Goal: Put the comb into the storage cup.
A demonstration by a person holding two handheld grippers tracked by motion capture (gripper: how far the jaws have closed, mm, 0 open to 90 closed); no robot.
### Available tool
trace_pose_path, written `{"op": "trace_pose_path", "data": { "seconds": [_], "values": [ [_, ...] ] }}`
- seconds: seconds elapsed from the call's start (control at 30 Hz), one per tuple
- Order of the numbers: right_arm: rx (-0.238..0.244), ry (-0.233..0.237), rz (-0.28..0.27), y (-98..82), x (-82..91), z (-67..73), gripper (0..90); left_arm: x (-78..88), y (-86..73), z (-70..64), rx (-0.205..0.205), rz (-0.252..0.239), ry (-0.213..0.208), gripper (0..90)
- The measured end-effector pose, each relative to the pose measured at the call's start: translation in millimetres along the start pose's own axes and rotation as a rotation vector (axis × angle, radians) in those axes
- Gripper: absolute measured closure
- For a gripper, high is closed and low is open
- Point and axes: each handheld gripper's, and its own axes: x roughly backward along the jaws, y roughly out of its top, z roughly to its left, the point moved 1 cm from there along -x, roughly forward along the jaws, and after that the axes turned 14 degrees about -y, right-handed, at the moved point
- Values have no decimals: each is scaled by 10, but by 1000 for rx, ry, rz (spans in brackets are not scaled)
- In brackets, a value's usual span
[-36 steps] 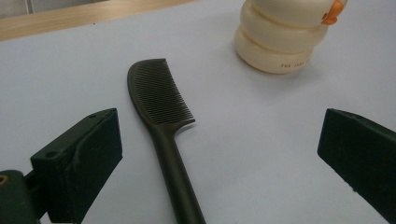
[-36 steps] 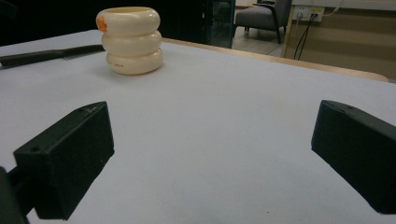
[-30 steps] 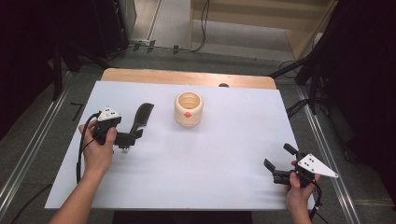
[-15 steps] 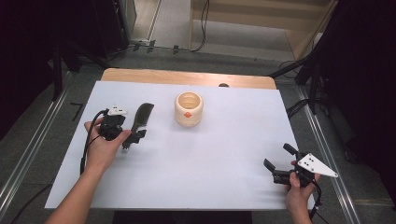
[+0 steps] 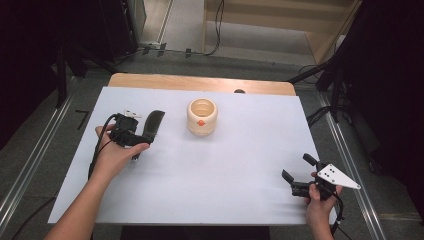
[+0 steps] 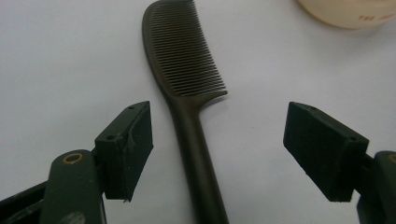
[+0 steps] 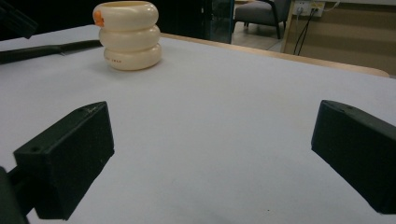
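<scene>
the left gripper [image 5: 134, 145] has moved forward along the table toward the comb [image 5: 151, 125] since a second ago, and it now sits over the handle end with the hand low on the white table cover [image 5: 250, 165]. its jaws have just been closing from their widest setting. judgement: the step in hand is the pick-up of the comb, and the closing has begun but is not finished.

in the left gripper view the comb [image 6: 187, 98] lies flat on the cover, teeth end away from the camera, handle running down between the two jaws. the left pad [image 6: 126, 149] stands just beside the handle with a thin strip of cover showing between them; the right pad [image 6: 322, 149] is well apart from it. neither pad presses on the handle, so the claw is partly open and holds nothing.

the handle lies off centre, nearer the left pad. judgement: on further closing that pad would meet it first and could push the comb sideways.

the cream ringed cup [image 5: 202, 116] stands upright to the right of the comb, apart from it.

the right gripper [image 5: 300, 181] rests near the near right corner, jaws wide open, nothing between them; it has not shifted.
</scene>
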Motion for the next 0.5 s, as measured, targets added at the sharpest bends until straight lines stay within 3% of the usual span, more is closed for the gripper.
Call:
{"op": "trace_pose_path", "data": {
  "seconds": [0.33,0.5],
  "values": [
    [2,-10,9,-1,-16,2,0,-87,16,37,20,79,15,395],
    [5,-13,9,-2,-18,3,0,-120,16,73,74,116,15,478]
  ]
}}
